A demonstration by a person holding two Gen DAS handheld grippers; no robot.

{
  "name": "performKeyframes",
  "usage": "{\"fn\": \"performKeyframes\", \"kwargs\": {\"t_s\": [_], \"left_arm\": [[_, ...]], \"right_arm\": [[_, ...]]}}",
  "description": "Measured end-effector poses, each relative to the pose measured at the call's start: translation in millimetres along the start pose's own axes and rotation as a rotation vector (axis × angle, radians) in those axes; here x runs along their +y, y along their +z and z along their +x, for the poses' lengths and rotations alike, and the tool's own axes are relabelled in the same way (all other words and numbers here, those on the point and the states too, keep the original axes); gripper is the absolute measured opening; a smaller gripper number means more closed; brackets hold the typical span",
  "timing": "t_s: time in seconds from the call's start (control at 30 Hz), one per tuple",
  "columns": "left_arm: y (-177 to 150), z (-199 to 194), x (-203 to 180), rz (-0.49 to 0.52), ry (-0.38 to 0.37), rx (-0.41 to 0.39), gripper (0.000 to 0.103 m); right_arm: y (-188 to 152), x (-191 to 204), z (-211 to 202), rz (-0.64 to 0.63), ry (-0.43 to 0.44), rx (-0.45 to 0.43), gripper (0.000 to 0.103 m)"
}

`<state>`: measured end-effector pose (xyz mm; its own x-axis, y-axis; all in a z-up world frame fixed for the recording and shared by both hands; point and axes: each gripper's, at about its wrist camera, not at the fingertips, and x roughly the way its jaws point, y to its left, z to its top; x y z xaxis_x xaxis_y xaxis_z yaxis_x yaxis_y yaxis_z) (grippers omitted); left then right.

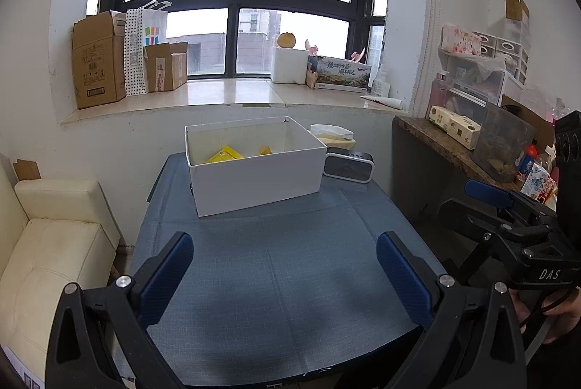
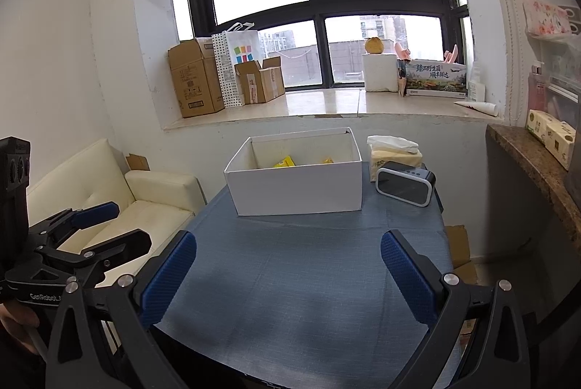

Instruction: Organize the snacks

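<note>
Both grippers hover over the near edge of the blue table (image 1: 283, 280), the left gripper (image 1: 285, 274) and the right gripper (image 2: 288, 274) each with jaws spread wide and nothing between them. Yellow snack packs (image 1: 225, 154) sit inside the white box (image 1: 254, 182) at the table's far side, a small speaker (image 2: 405, 187) just beside it.

An open white cardboard box (image 1: 254, 167) stands upright at the table's twelve o'clock end; inside lie yellow snack packets (image 1: 224, 154), one toward nine o'clock, a smaller one (image 1: 265, 150) toward three o'clock.
</note>
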<state>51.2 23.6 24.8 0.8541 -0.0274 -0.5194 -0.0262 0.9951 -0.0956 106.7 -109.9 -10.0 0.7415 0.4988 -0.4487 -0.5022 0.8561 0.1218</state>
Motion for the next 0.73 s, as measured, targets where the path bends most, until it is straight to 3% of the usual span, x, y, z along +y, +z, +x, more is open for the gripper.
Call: {"fn": "performKeyframes", "kwargs": {"t_s": [0.73], "left_arm": [[-2.4, -1.4, -1.1, 0.008, 0.005, -0.01, 0.103]], "right_arm": [[0.0, -1.0, 0.7, 0.0, -0.001, 0.004, 0.103]]}}
